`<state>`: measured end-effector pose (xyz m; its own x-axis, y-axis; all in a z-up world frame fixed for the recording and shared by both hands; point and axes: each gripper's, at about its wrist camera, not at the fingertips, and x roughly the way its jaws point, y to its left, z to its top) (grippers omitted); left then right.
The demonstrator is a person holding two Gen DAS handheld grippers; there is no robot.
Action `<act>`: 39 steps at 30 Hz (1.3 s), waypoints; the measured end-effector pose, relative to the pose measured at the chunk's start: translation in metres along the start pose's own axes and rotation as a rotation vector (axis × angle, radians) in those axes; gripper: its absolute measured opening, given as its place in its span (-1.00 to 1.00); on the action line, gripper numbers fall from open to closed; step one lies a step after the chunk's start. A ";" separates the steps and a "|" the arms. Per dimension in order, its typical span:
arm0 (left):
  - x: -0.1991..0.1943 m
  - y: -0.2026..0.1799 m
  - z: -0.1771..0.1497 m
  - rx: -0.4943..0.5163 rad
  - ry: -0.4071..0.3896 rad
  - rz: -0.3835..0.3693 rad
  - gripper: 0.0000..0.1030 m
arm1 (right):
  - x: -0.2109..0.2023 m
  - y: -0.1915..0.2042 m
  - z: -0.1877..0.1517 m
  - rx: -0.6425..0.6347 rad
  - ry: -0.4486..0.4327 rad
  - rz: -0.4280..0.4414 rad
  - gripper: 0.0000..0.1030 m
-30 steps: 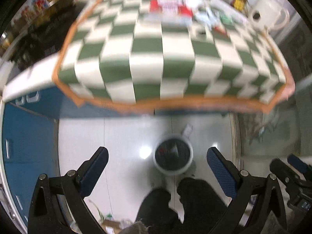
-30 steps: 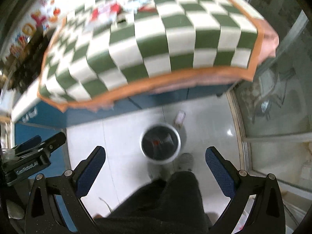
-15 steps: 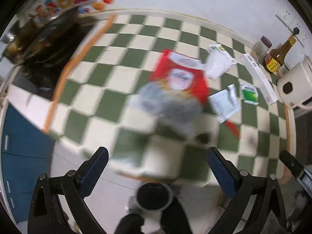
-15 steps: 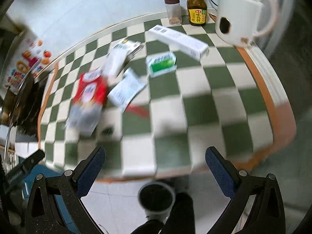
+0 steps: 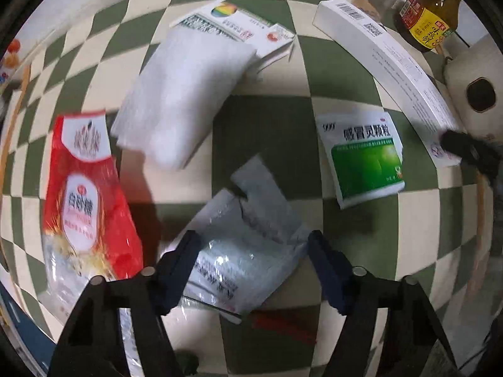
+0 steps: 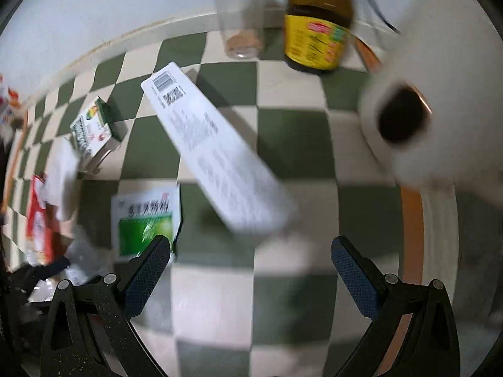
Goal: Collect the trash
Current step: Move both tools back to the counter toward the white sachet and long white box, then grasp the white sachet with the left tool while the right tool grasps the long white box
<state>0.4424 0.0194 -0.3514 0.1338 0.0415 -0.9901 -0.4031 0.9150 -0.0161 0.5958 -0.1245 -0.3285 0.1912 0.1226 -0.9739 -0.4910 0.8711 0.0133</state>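
Observation:
Trash lies on a green-and-cream checked tablecloth (image 5: pixel 264 125). My left gripper (image 5: pixel 254 248) is open just above a silver foil packet (image 5: pixel 251 251), one finger on each side of it. Near it lie a red sugar bag (image 5: pixel 85 194), a white pouch (image 5: pixel 182 94), a green medicine sachet (image 5: pixel 364 157), a small carton (image 5: pixel 239 25) and a long white box (image 5: pixel 386 59). My right gripper (image 6: pixel 251 251) is open and empty over the cloth, just short of the long white box (image 6: pixel 217 150). The green sachet (image 6: pixel 147 220) lies by its left finger.
A brown sauce bottle (image 6: pixel 317 25), a clear jar with a brown lid (image 6: pixel 239 12) and a white kettle (image 6: pixel 437 88) stand at the back right by the wall. The cloth's orange edge (image 6: pixel 411 238) runs along the right side. A red strip (image 5: pixel 283 323) lies below the foil packet.
Both grippers have swung up from over the floor bin and dropped close to the tabletop. The left now straddles the foil packet; the right has closed in on the long white box.

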 end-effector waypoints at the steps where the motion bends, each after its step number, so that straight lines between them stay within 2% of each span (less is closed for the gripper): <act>1: -0.003 -0.001 0.000 0.004 -0.021 0.009 -0.21 | 0.005 0.003 0.009 -0.025 -0.004 -0.010 1.00; 2: -0.005 -0.001 0.000 0.003 -0.035 0.013 -0.42 | 0.009 0.006 0.016 -0.041 -0.009 -0.016 1.00; 3: -0.007 0.000 0.000 -0.002 -0.040 0.017 -0.86 | 0.013 0.009 0.023 -0.053 -0.012 -0.021 1.00; 4: -0.007 0.003 0.000 -0.013 -0.037 0.003 -0.96 | 0.018 0.013 0.030 -0.064 -0.012 -0.019 0.99; 5: -0.007 0.006 0.000 -0.027 -0.034 -0.008 -0.96 | 0.022 0.017 0.034 -0.074 -0.011 -0.014 0.96; 6: -0.008 0.008 0.001 -0.033 -0.032 -0.012 -0.98 | 0.028 0.020 0.038 -0.083 -0.003 -0.007 0.76; 7: -0.009 0.010 0.000 -0.040 -0.030 -0.008 -1.00 | 0.033 0.023 0.040 -0.091 0.015 0.000 0.30; 10: -0.019 0.018 -0.003 -0.065 -0.059 0.019 -1.00 | 0.034 0.028 0.036 -0.098 -0.005 -0.005 0.17; 13: -0.043 0.029 -0.011 -0.101 -0.107 0.002 -1.00 | 0.025 0.024 0.021 -0.072 -0.024 0.024 0.03; 20: -0.100 0.043 -0.036 -0.143 -0.220 -0.020 -1.00 | -0.009 0.012 -0.030 0.011 -0.077 0.100 -0.02; 30: -0.141 0.046 -0.051 -0.120 -0.325 -0.038 -1.00 | -0.072 0.007 -0.114 0.132 -0.155 0.153 -0.03; 36: -0.178 0.056 -0.092 -0.099 -0.387 -0.074 -1.00 | -0.126 0.028 -0.170 0.148 -0.220 0.156 -0.04; 39: -0.193 0.065 -0.124 -0.078 -0.412 -0.085 -1.00 | -0.150 0.046 -0.200 0.145 -0.246 0.141 -0.04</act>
<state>0.2778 0.0211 -0.1790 0.5140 0.1382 -0.8466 -0.4400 0.8897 -0.1219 0.3749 -0.1978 -0.2275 0.3384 0.3431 -0.8763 -0.4040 0.8940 0.1940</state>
